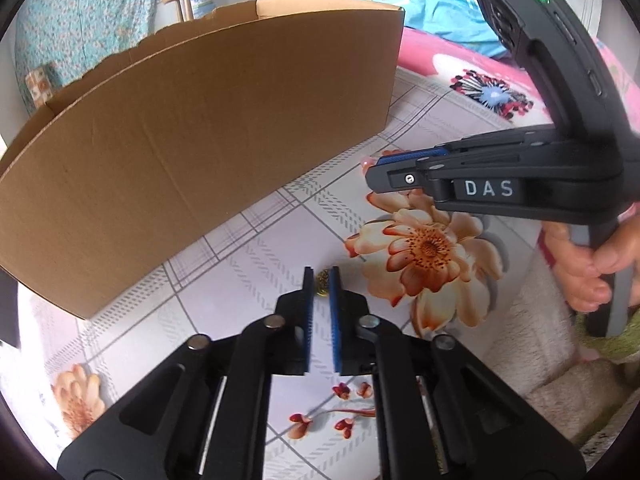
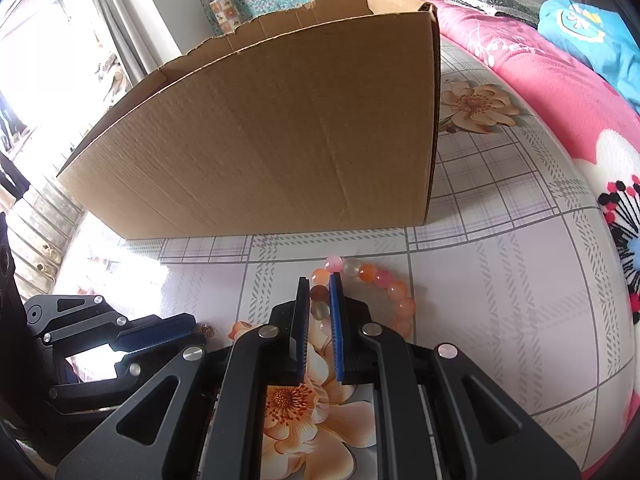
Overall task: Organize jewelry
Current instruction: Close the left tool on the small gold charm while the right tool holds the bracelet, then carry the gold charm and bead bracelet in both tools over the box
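Observation:
A bracelet of pink and orange beads (image 2: 376,284) lies on the floral sheet in front of a large cardboard box (image 2: 280,140). My right gripper (image 2: 319,280) is nearly closed around the bracelet's left side, with beads between its blue pads. In the left wrist view my left gripper (image 1: 321,276) is closed on a small gold piece of jewelry (image 1: 323,285) at its fingertips, low over the sheet. The right gripper (image 1: 374,174) shows side-on at the right there. The gold piece also shows at the left gripper's tip (image 2: 206,330) in the right wrist view.
The cardboard box (image 1: 192,152) stands open-topped just behind both grippers. A pink blanket (image 2: 540,72) and blue cloth (image 2: 592,36) lie at the right. A window with curtains is at the far left. A hand (image 1: 592,276) holds the right gripper's handle.

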Tool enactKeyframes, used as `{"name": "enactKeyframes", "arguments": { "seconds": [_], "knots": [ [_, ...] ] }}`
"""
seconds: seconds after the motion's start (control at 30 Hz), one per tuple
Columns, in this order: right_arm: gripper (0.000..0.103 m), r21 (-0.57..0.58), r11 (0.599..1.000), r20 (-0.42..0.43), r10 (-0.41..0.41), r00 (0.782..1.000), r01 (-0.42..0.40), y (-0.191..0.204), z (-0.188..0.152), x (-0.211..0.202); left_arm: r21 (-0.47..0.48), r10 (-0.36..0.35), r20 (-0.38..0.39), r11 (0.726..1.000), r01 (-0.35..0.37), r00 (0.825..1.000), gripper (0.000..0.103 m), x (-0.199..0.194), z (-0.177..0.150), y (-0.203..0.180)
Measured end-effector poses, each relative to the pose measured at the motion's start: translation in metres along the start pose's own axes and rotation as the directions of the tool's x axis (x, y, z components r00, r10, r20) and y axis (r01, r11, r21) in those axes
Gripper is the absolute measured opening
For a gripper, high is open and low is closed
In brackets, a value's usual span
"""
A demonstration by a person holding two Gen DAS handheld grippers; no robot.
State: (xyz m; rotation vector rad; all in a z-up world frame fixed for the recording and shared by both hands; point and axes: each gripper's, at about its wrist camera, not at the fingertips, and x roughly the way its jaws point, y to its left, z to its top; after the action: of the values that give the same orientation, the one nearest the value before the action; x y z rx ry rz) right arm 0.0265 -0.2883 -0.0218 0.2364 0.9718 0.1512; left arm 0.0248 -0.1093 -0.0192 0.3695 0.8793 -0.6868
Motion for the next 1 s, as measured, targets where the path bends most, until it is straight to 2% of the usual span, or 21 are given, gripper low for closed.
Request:
{"name": "enactKeyframes", "arguments": {
  "seconds": [0.2,0.47,0.77,1.0],
  "knots": [
    [0.01,-0.001,1.0,0.003,0.004,1.0,-0.004,0.0,0.0,0.0,-0.02,-0.013,0.008,1.0,0.013,1.0,0.0,-0.002,0.0,0.006],
    [0.01,0.007,1.0,0.005,0.018,1.0,-0.018,-0.003,0.0,-0.001,-0.081,-0.021,0.049,0.996,0.025,0.999,0.0,-0.026,-0.006,0.024],
    [0.01,0.002,1.0,-0.003,0.006,1.0,-0.006,-0.001,0.002,0.0,-0.152,-0.064,0.109,0.985,0.08,0.992,0.0,-0.043,-0.008,0.041],
    [0.01,-0.044,0.998,-0.019,-0.037,0.999,0.037,0.011,0.006,0.003,-0.183,-0.045,0.079,0.981,0.059,0.996,0.0,-0.032,-0.009,0.047]
  ]
}}
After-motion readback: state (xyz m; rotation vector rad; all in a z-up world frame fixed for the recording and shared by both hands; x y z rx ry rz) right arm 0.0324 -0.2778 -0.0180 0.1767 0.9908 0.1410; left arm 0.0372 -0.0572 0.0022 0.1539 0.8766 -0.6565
